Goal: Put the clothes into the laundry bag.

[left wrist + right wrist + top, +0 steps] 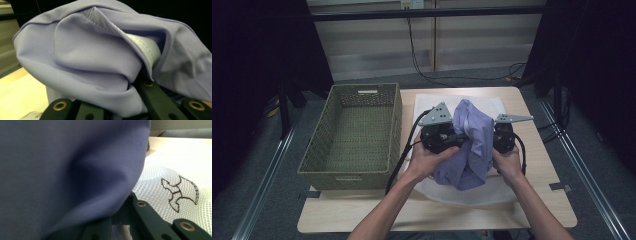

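Note:
A lavender garment hangs bunched between my two grippers, above a white mesh cloth spread on the table. My left gripper comes in from the left and is shut on the garment, whose folds and pale ribbed hem drape over its jaws. From the right, my right gripper is shut on the same garment, and the fabric covers most of its jaws. The white mesh cloth with a dark embroidered mark lies below it. Both sets of fingertips are hidden in the fabric.
An empty green woven basket stands on the left part of the wooden table. Black cables trail from both grippers. Dark curtains flank the table, and a grey floor with cables lies beyond its far edge.

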